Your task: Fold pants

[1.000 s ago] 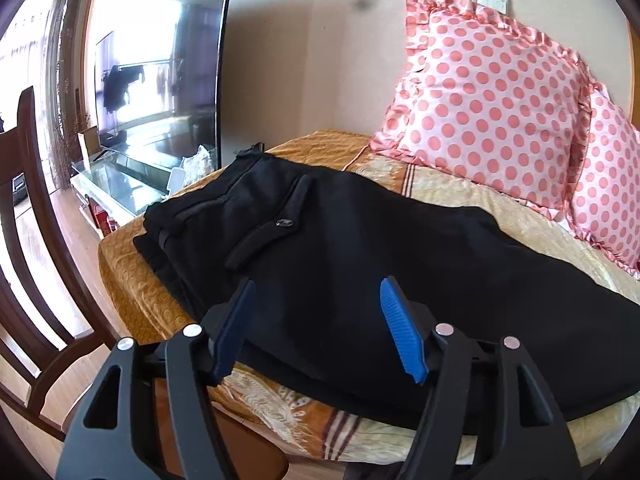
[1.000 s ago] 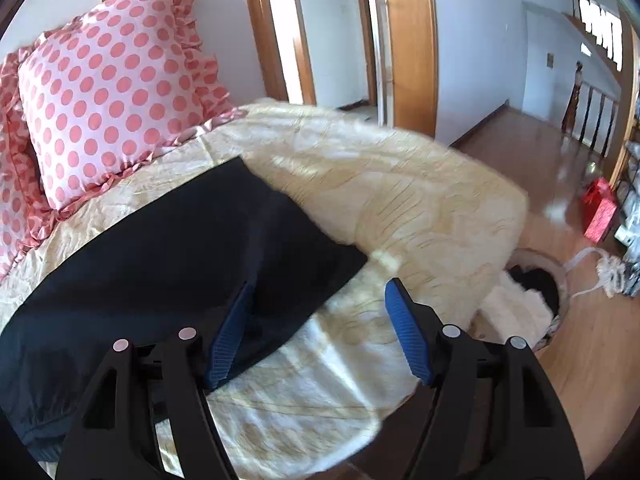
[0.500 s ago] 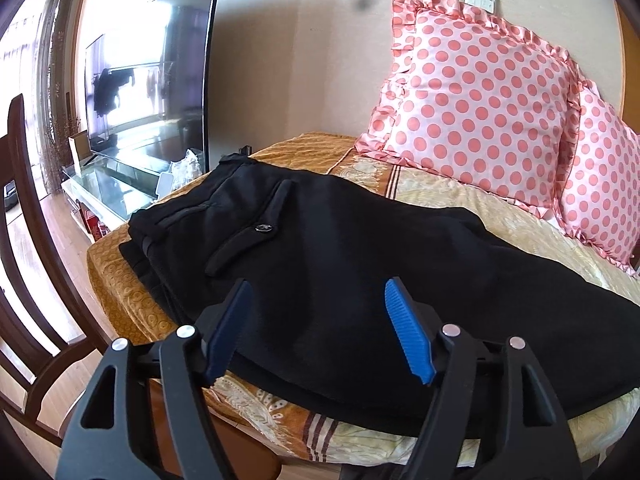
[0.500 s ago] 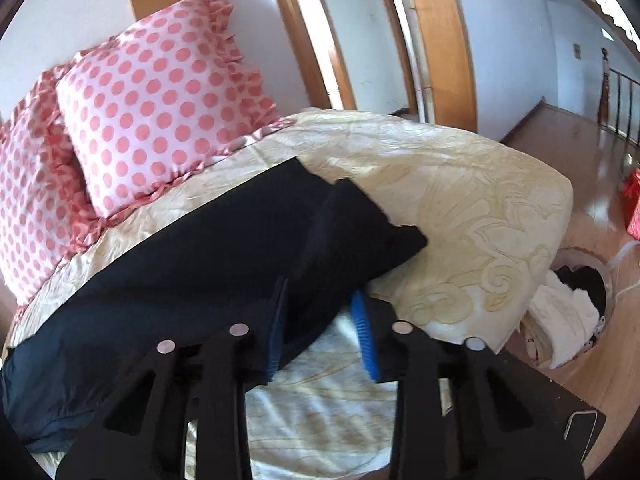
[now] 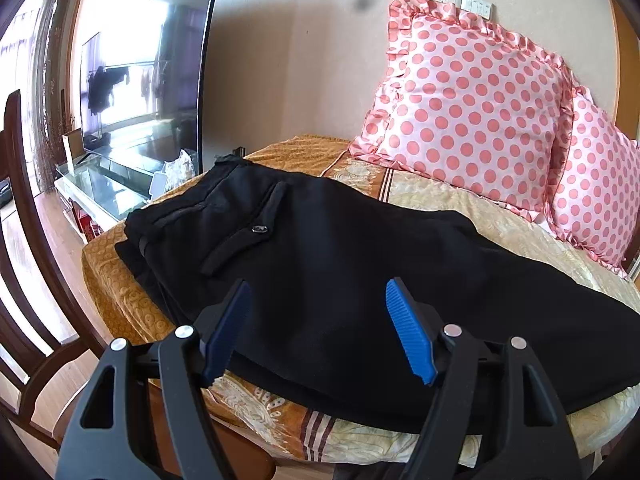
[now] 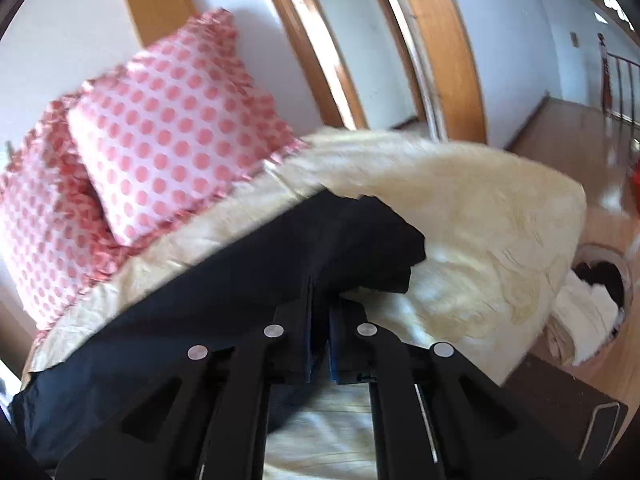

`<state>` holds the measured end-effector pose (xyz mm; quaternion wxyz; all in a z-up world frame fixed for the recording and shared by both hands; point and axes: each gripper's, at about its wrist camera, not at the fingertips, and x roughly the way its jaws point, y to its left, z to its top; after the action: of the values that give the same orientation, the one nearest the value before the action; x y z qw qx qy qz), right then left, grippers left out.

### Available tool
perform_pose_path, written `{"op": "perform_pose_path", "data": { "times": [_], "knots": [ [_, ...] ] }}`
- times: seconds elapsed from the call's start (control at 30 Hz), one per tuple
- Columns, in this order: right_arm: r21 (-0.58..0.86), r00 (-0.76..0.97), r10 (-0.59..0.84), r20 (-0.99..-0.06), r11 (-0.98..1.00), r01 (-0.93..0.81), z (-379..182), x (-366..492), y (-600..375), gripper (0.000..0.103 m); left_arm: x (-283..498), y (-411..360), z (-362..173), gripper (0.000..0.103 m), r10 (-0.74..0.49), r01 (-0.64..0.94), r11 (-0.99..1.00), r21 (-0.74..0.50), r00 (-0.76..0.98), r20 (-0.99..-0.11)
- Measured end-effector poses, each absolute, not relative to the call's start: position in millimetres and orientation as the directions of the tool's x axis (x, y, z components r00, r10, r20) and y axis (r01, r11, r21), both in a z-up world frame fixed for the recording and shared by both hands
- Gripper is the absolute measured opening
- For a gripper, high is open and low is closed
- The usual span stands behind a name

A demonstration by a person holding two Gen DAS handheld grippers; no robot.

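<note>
Black pants [image 5: 340, 264] lie lengthwise across the bed, waistband and buttoned back pocket toward the left edge. My left gripper [image 5: 320, 324] is open and empty, hovering over the near edge of the pants by the seat. In the right wrist view the leg end of the pants [image 6: 352, 240] is lifted off the cream bedspread. My right gripper [image 6: 324, 320] is shut on the hem of the pants, with the cloth bunched between the blue pads.
Two pink polka-dot pillows [image 5: 472, 108] lean on the wall behind the pants. A wooden chair [image 5: 28, 280] and a TV [image 5: 148, 80] on a glass stand are to the left. A basket of laundry [image 6: 596, 296] sits on the floor right of the bed.
My right gripper closed on the pant leg end and lifted it off the bedspread. The left gripper stayed open and drifted only slightly over the pants.
</note>
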<state>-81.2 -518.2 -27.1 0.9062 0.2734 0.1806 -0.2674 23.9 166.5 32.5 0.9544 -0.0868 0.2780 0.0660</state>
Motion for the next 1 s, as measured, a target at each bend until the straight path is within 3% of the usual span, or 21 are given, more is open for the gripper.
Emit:
{"op": "perform_pose_path", "data": {
  "times": [0.23, 0.43, 0.5, 0.57, 0.67, 0.73, 1.0],
  "knots": [
    [0.391, 0.931, -0.182, -0.315, 0.869, 0.303, 46, -37, -434, 0.006, 23, 166, 36, 0.073, 0.070, -0.169, 0.976, -0.139, 0.844, -0.532],
    [0.351, 0.945, 0.210, -0.251, 0.930, -0.113, 80, 21, -292, 0.006, 15, 167, 42, 0.075, 0.071, -0.168, 0.975, -0.144, 0.853, -0.516],
    [0.334, 0.896, 0.339, -0.288, 0.912, -0.238, 73, 37, -240, 0.006, 11, 168, 44, 0.075, 0.076, -0.173, 0.974, -0.147, 0.857, -0.510],
    [0.288, 0.812, 0.433, -0.391, 0.896, -0.338, 49, 54, -180, 0.006, 7, 172, 45, 0.076, 0.087, -0.185, 0.972, -0.146, 0.857, -0.507],
    [0.167, 0.696, 0.406, -0.592, 0.907, -0.387, -3, 71, -113, 0.006, 1, 183, 45, 0.076, 0.111, -0.211, 0.967, -0.142, 0.853, -0.510],
    [0.179, 0.663, 0.414, -0.624, 0.901, -0.394, -16, 76, -100, 0.006, -2, 191, 45, 0.076, 0.126, -0.229, 0.963, -0.144, 0.851, -0.510],
    [0.045, 0.699, 0.391, -0.599, 0.888, -0.458, -1, 57, -71, 0.006, -11, 218, 46, 0.076, 0.167, -0.286, 0.943, -0.172, 0.850, -0.500]
  ]
}}
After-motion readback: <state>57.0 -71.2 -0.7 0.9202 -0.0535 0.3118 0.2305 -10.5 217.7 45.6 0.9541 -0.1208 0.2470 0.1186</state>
